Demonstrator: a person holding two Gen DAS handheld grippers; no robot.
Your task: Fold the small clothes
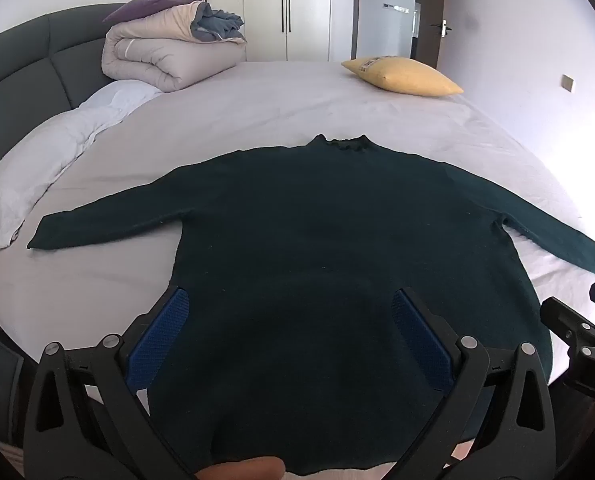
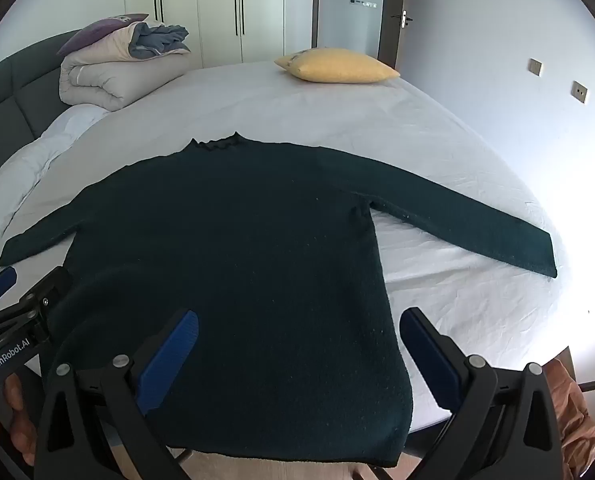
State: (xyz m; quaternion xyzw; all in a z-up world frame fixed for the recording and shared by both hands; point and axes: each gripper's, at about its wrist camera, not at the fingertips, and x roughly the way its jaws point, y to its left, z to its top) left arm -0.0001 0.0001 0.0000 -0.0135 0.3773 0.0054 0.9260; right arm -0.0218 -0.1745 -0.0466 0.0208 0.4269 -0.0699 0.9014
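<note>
Lying beneath hand-held gripper (image 1: 287, 312): sweater (image 1: 317, 220)

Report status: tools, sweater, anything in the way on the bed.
Left tool open, right tool open, both over the hem. Dark green sweater flat, sleeves spread, unfolded. Yellow pillow and folded duvet far off, not blocking.

Sweater (image 1: 337, 240): left cuff cut off in my right view; hem partly behind my fingers (image 1: 165, 332). Yellow pillow (image 2: 337, 65) print: illegible.

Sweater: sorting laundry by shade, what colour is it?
Very dark green sweater, plain knit; clearest in the right wrist view.
</note>
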